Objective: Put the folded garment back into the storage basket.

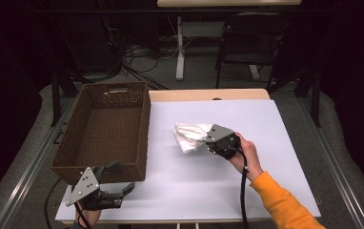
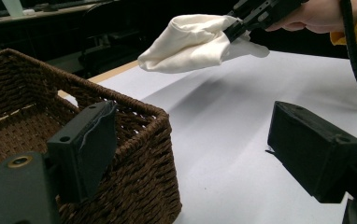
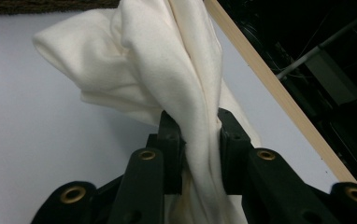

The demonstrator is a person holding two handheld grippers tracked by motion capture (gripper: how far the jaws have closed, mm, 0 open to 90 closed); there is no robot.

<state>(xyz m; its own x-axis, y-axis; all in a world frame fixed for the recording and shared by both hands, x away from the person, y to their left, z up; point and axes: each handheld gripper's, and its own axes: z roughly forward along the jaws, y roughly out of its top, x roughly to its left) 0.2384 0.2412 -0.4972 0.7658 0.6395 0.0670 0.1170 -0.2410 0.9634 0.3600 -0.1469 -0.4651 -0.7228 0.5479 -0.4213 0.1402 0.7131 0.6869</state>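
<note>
A bunched white cloth (image 1: 187, 137) hangs a little above the white table top, pinched by my right gripper (image 1: 209, 141), which a hand in an orange sleeve holds. In the right gripper view the two black jaws press on a fold of the cloth (image 3: 176, 79) from both sides. The left gripper view shows the same cloth (image 2: 190, 42) lifted off the table beyond the basket. My left gripper (image 1: 123, 179) rests at the table's near left corner, open, with nothing between its jaws, next to the front corner of a brown wicker basket (image 1: 105, 171).
The wicker basket (image 2: 134, 140) stands on the left of the table and holds nothing that I can see. A wooden edge (image 1: 208, 94) runs along the table's far side. Behind it are a black chair (image 1: 249, 43) and floor cables.
</note>
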